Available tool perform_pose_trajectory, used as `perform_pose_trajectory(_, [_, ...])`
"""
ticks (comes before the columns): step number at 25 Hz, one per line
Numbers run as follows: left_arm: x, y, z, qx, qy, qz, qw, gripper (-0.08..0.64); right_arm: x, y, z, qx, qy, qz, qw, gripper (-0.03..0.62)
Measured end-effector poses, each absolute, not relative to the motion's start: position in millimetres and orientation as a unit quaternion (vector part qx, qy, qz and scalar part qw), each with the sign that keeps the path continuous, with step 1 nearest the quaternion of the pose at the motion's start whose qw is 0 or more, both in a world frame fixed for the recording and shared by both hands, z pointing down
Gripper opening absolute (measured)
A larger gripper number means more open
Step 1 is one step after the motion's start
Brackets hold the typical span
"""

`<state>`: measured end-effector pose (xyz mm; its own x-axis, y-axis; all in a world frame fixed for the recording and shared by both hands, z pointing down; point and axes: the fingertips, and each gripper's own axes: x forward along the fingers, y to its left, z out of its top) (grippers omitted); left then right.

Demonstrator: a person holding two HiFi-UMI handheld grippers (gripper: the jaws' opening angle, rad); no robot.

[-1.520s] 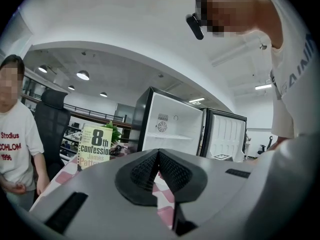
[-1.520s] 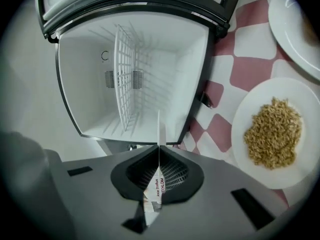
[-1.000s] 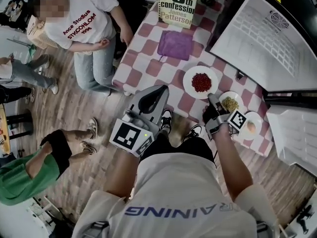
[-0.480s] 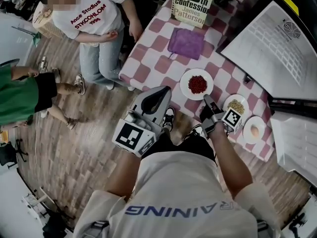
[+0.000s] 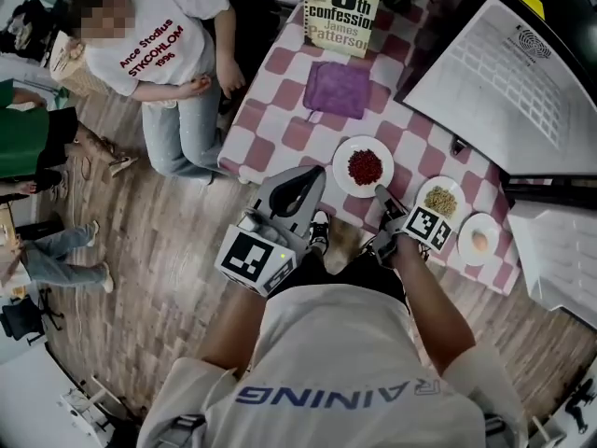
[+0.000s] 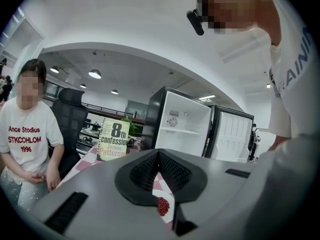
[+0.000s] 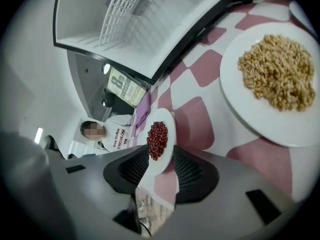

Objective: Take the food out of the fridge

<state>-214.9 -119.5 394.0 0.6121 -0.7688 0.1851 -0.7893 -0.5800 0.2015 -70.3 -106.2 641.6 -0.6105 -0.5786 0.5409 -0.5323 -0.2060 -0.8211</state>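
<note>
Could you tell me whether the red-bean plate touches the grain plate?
Apart. The head view shows checked tablecloth between the red-bean plate and the grain plate.

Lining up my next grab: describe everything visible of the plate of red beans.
The plate of red beans is round, white and shallow, looks ceramic, with a heap of dark red beans at its centre. It lies flat on the checked tablecloth near the table's edge. Its near rim shows between the right gripper's jaws, just opened; contact unclear.

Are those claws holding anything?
Nothing. The right gripper has just opened, the rim of the red bean plate loose between its jaws; the left gripper is shut, empty.
</note>
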Motion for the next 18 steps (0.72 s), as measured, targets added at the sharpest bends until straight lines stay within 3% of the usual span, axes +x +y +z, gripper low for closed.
perform_pose_trajectory(5, [-195,-127,389,0.901,-0.412,0.041,0.129,0.006,-55,-99,629,-0.462,0.652,-0.600,-0.047,0.144])
perform_pose_trajectory(6, [-190,-129,388,0.904,-0.405,0.039,0.128,0.007,-49,-100,620,-0.467,0.660,-0.587,-0.045,0.141])
perform_pose_trajectory(9, [-170,-135,380,0.919,-0.373,0.035,0.121,0.006,-25,-108,588,-0.501,0.682,-0.533,-0.023,0.041])
perform_pose_trajectory(18, [-93,-146,348,0.952,-0.292,0.014,0.090,0.006,62,-122,469,-0.590,0.727,-0.349,0.024,0.021])
